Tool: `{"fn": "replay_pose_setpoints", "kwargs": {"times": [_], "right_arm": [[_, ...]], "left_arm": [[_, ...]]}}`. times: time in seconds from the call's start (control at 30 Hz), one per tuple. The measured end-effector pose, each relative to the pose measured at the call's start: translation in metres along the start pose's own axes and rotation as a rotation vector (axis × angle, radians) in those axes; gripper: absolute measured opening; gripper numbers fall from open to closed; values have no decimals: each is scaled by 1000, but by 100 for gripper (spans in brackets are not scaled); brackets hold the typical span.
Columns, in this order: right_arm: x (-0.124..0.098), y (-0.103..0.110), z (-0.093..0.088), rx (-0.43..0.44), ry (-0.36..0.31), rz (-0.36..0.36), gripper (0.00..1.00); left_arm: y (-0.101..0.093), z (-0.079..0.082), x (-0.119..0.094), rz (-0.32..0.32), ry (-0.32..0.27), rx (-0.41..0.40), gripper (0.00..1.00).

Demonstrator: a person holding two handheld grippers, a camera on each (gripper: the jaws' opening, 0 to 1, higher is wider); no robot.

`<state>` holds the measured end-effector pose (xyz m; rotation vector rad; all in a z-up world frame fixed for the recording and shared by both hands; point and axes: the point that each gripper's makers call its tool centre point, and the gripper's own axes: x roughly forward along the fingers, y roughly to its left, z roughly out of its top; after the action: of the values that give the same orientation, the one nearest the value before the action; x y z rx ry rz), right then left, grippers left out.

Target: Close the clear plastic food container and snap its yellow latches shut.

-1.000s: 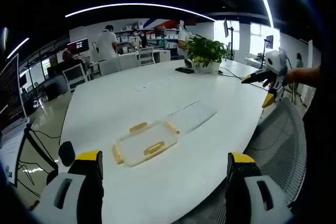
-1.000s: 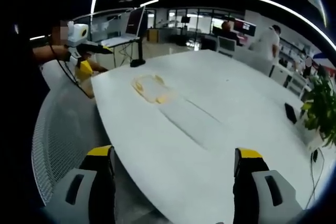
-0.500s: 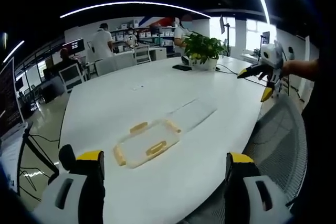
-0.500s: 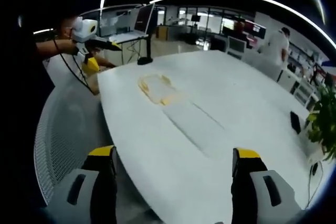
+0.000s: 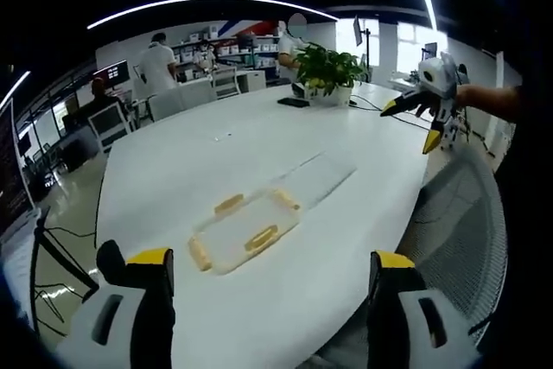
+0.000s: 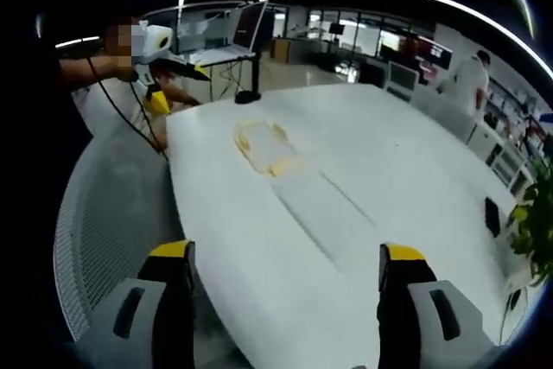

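Observation:
A clear plastic food container [image 5: 244, 233] with yellow latches lies on the white table [image 5: 216, 162], and its clear lid [image 5: 315, 181] lies flat beside it toward the far right. My left gripper [image 5: 270, 300] hangs open above the table's near edge, short of the container, with nothing between its jaws. In the right gripper view the container [image 6: 264, 146] lies far up the table with the lid [image 6: 327, 215] nearer. My right gripper [image 6: 285, 300] is open and empty over the table's edge. The right gripper [image 5: 429, 97] also shows at the left gripper view's right, and the left gripper [image 6: 164, 49] at the right gripper view's left.
A potted plant [image 5: 328, 75] and a dark phone [image 5: 292, 102] sit at the table's far end. A mesh chair back [image 5: 458, 231] stands by the table's edge. A monitor on a stand [image 6: 249, 49] is at the other end. People stand by shelves behind.
Both views have shifted a little as the hands moved; the container sits slightly nearer in the right gripper view. Container and lid have not moved on the table. Both grippers stay open.

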<state>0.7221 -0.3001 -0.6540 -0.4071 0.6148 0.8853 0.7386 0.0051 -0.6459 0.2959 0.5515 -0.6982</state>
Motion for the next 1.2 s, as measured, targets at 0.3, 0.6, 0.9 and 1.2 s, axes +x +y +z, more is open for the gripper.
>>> {"fn": "replay_pose_setpoints", "kwargs": {"times": [0.3, 0.6, 0.9, 1.2], "right_arm": [[6, -4, 8, -48, 13, 30, 83], [12, -11, 16, -94, 25, 54, 80], [20, -18, 28, -144, 34, 70, 78], [31, -21, 36, -172, 33, 91, 76]], "left_arm": [[7, 0, 4, -19, 17, 18, 89], [16, -2, 9, -27, 32, 41, 86], [25, -1, 15, -43, 47, 76, 82], [34, -1, 21, -61, 63, 106, 79]]}}
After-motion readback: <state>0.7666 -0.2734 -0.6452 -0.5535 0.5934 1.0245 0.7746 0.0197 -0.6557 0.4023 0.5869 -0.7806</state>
